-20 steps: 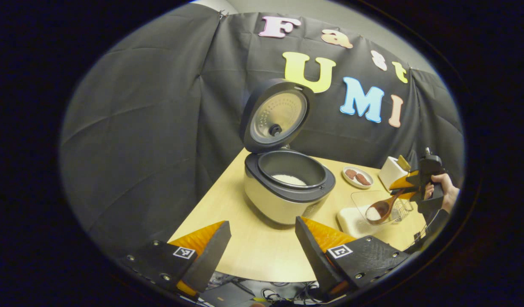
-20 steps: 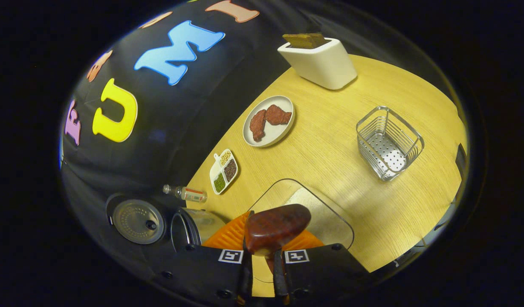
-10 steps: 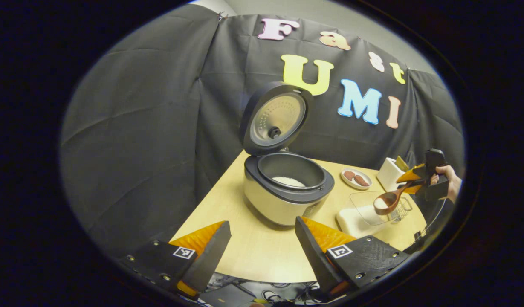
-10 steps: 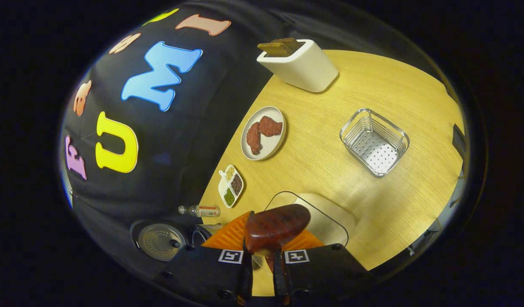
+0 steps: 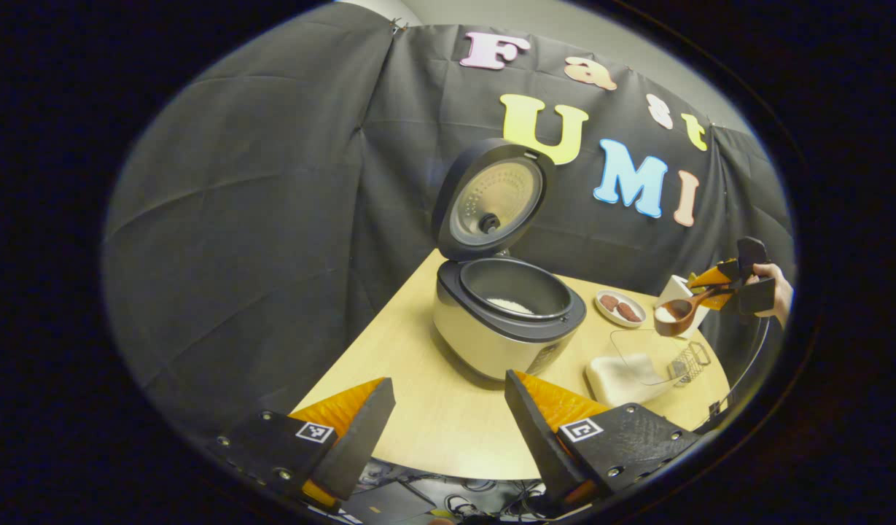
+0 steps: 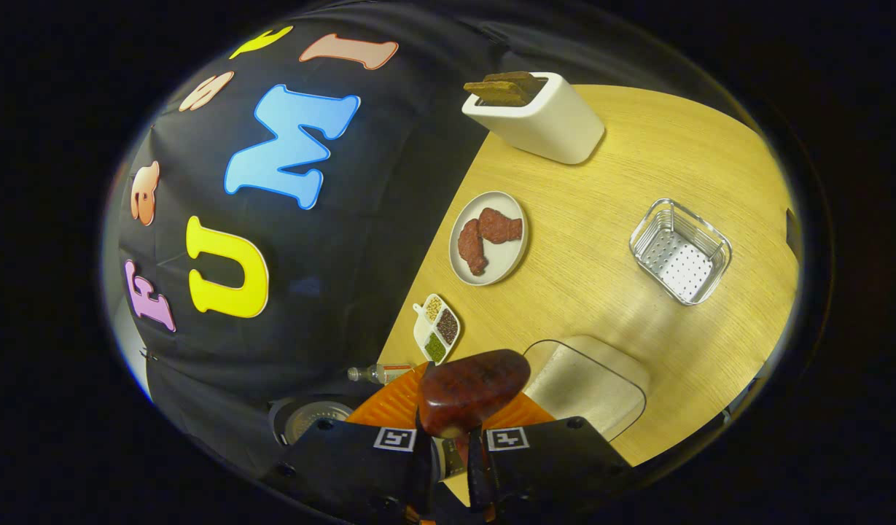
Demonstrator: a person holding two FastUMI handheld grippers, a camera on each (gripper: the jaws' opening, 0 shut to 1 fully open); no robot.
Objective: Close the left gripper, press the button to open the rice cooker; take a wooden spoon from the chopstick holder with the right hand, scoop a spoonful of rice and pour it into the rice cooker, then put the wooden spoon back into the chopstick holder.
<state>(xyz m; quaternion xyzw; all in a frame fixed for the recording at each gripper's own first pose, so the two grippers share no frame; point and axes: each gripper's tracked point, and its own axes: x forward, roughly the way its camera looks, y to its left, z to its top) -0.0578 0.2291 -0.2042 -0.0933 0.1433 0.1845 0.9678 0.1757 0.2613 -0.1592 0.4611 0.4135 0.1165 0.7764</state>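
Note:
The rice cooker [image 5: 506, 332] stands open on the table, its lid [image 5: 495, 200] tipped back and a little white rice [image 5: 511, 305] in the pot. My left gripper [image 5: 448, 423] hovers open near the table's front edge, holding nothing. At the far right, a hand holds my right gripper [image 5: 714, 290] shut on the wooden spoon [image 5: 677, 315]. The spoon's bowl carries rice, above the glass rice container [image 5: 630, 368]. In the right gripper view the dark spoon [image 6: 471, 386] sits between the fingers of my right gripper [image 6: 451, 399], over the rice container [image 6: 586, 383]. The metal chopstick holder [image 6: 681, 251] is empty.
A plate of meat [image 6: 489, 237], a white toaster [image 6: 539, 117], a small divided dish [image 6: 437, 339] and a small bottle [image 6: 378, 373] lie along the table's back edge. The black cloth hangs close behind the cooker.
My right gripper has lifted the spoon with rice up and away from the container. The left gripper stays open and its view has shifted slightly.

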